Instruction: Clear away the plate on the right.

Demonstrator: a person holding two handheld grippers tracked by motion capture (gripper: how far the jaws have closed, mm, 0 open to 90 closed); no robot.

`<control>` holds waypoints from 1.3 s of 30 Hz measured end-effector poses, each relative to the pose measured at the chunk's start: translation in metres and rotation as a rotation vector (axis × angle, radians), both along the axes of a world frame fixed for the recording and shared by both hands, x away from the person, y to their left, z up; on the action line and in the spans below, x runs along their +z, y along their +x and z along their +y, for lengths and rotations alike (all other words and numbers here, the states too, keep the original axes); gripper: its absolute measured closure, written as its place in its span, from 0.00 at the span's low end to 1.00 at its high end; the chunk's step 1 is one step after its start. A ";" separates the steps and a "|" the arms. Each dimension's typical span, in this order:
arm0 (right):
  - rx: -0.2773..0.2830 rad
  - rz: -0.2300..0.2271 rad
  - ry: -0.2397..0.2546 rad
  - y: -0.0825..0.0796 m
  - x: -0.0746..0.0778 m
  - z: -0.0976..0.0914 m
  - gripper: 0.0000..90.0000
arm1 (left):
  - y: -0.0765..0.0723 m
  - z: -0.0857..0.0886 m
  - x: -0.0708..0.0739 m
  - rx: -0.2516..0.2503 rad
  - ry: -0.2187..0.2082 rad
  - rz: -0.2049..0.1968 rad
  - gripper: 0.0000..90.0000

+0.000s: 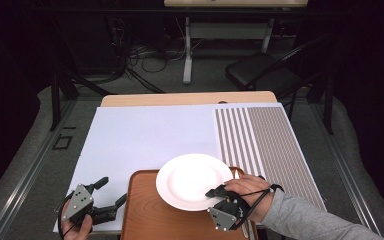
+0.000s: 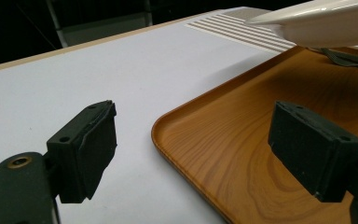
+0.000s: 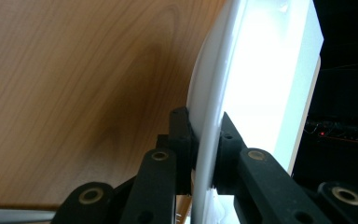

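A white plate [image 1: 194,180] hangs over the far end of the wooden tray [image 1: 145,215], held at its near right rim. My right gripper [image 1: 215,192] is shut on that rim; in the right gripper view both pads clamp the plate's edge [image 3: 205,154] with the tray [image 3: 74,93] below. My left gripper [image 1: 111,192] sits open on the white mat, left of the tray. In the left gripper view its jaws stand wide apart, straddling the tray's corner [image 2: 168,126], and the plate [image 2: 326,21] floats above at top right.
A white mat [image 1: 145,135] covers the table, with a striped grey mat [image 1: 265,140] on its right. A dark utensil [image 2: 349,58] lies on the tray under the plate. A folding chair [image 1: 260,70] and a desk frame stand beyond the table.
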State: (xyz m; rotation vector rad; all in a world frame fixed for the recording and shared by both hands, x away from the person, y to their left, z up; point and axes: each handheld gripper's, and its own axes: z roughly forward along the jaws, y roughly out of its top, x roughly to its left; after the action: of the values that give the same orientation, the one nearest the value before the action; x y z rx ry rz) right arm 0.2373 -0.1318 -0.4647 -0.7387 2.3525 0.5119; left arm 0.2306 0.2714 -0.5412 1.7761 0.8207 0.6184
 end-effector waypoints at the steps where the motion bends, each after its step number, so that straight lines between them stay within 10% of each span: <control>1: -0.004 0.001 -0.001 0.000 -0.001 0.000 0.90 | 0.000 0.000 0.000 -0.001 0.002 0.000 0.17; 39: 0.071 0.104 -0.037 -0.021 -0.039 0.018 0.90 | 0.000 0.000 0.000 -0.002 0.007 0.001 0.17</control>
State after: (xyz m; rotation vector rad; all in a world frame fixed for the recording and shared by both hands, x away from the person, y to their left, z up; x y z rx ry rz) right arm 0.2163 -0.1143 -0.5035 -0.8329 2.4448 0.5510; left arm 0.2307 0.2716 -0.5408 1.7835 0.8187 0.6197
